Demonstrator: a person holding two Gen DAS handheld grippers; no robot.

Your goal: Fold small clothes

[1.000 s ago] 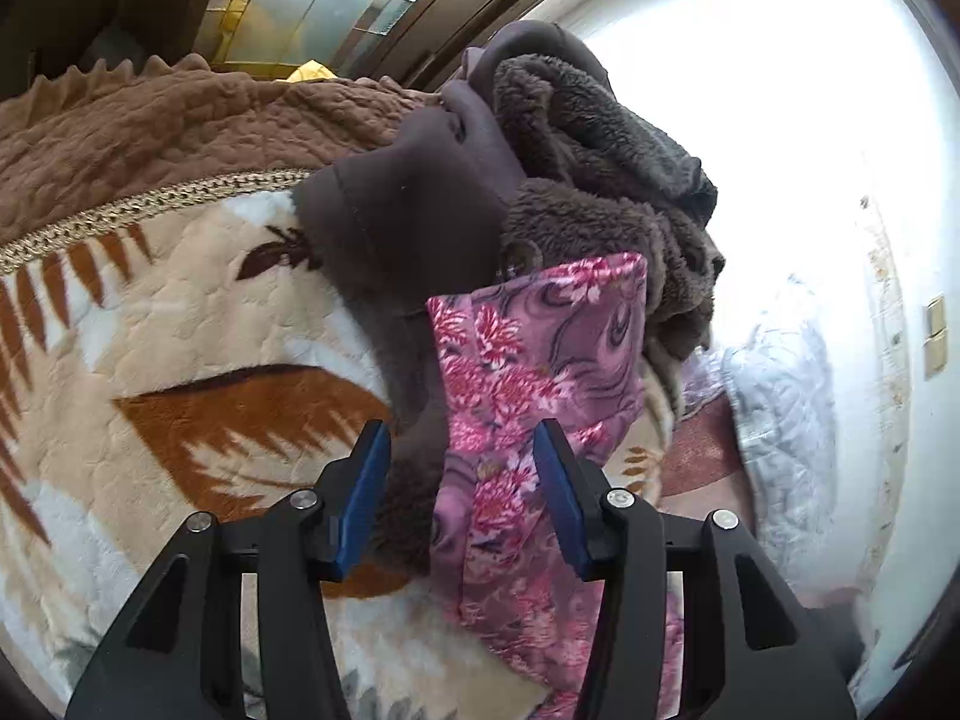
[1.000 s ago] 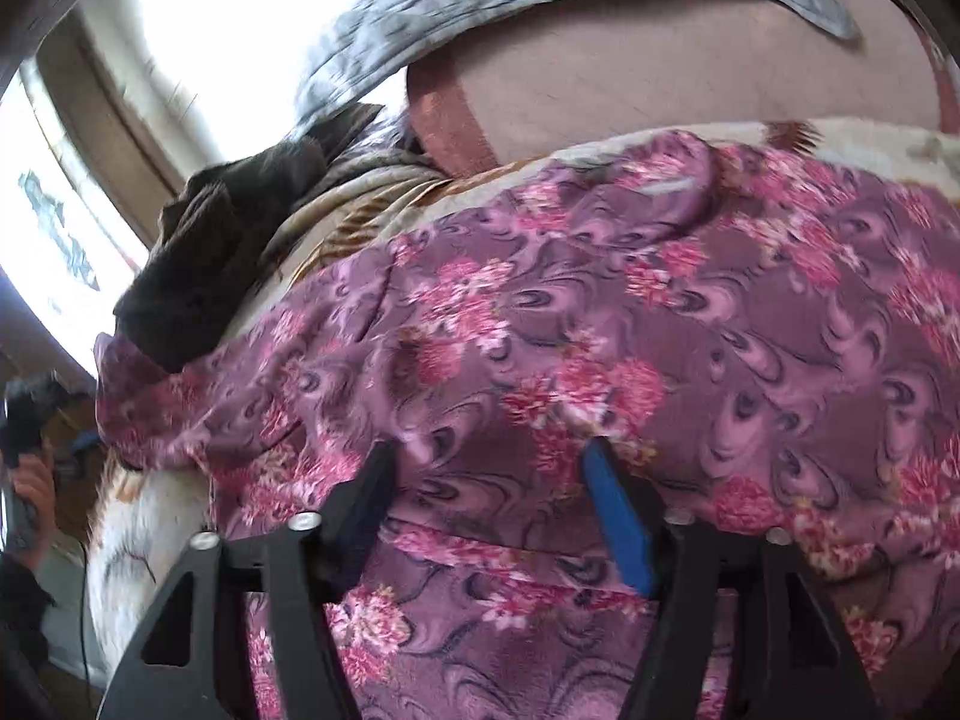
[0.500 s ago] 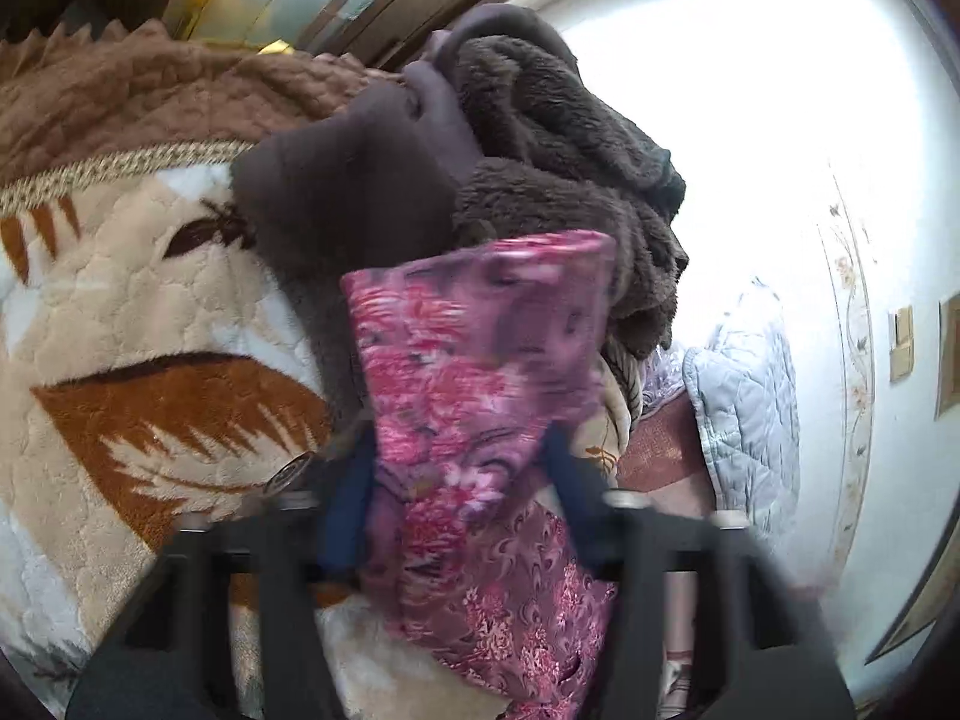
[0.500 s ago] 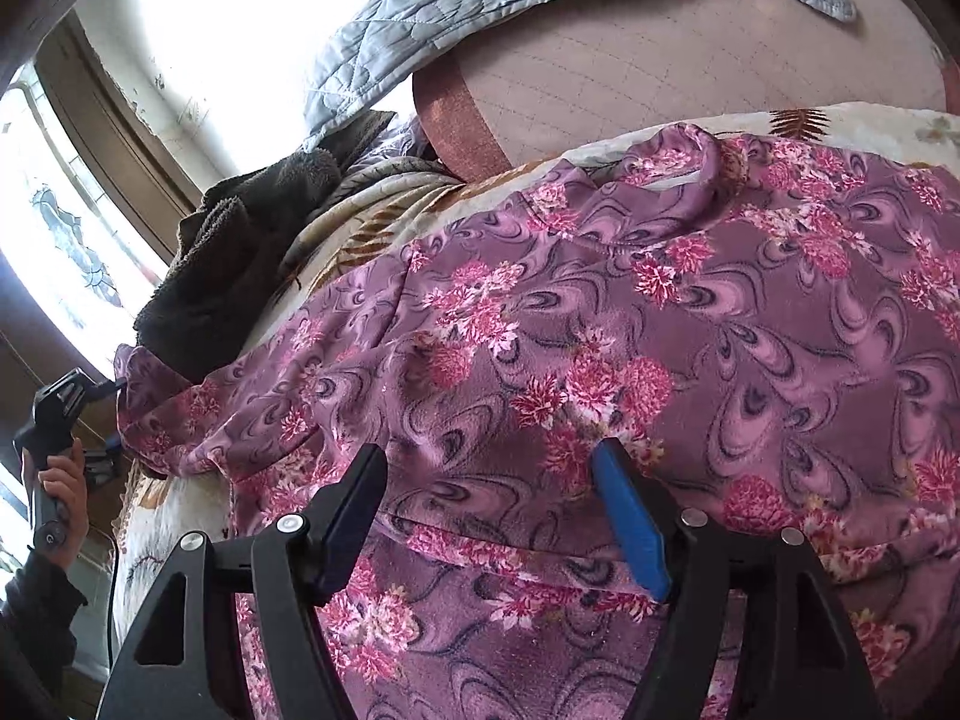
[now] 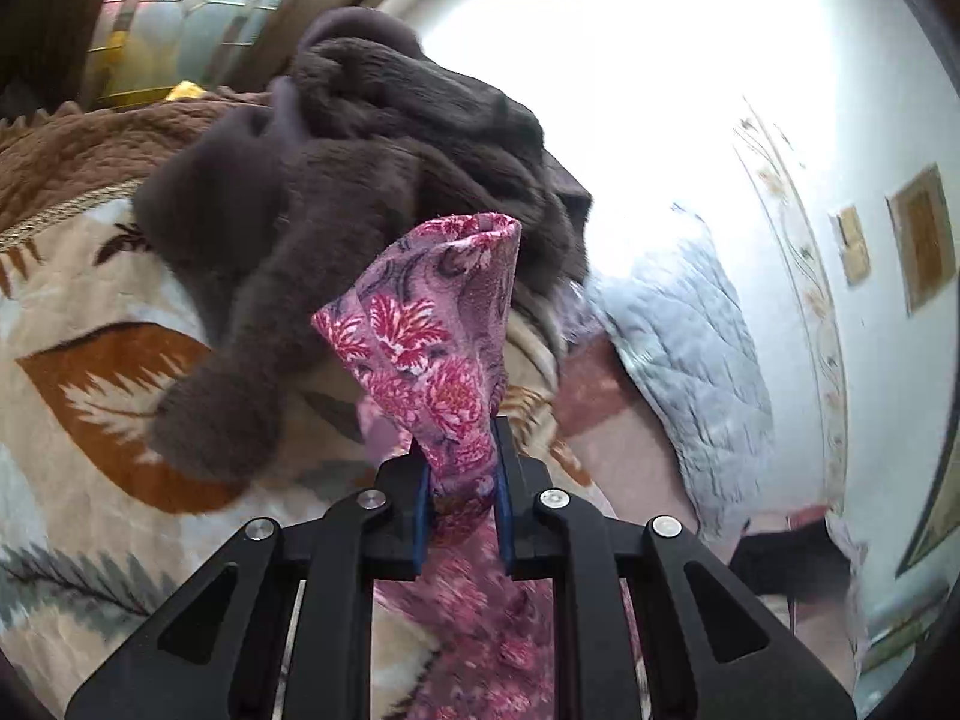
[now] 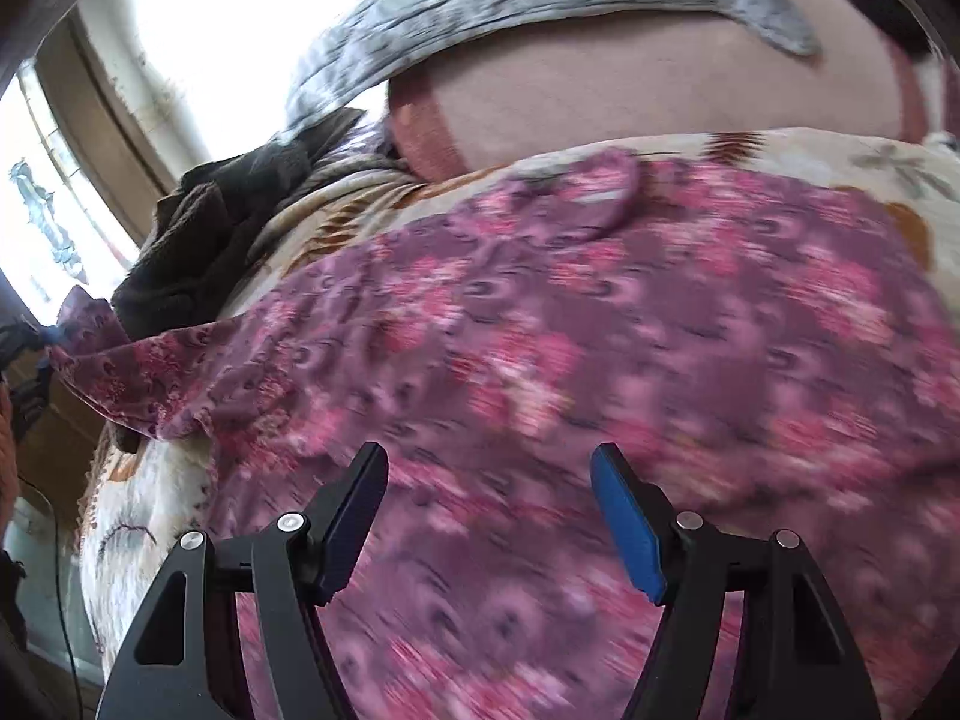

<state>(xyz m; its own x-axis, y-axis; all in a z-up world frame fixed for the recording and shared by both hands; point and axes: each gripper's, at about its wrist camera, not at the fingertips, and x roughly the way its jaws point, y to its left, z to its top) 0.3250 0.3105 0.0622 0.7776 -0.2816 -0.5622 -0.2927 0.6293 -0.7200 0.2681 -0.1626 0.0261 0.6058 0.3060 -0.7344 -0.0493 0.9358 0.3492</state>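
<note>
the left gripper (image 5: 462, 498) had just been closing and was clamped on a bunched corner of the pink floral garment (image 6: 600, 372), which lay across the leaf-print blanket (image 5: 90, 372). the right gripper (image 6: 489, 519) hung above it, fingers apart, gripping nothing.

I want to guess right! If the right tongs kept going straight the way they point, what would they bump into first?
Most likely the pink flowery cloth. The right tongs stand open just above it, pointing down at its spread-out middle. How close they are is hard to judge, since the picture is blurred.

Bedroom: blanket (image 5: 90, 312), quilted pillow (image 5: 690, 348)
</note>
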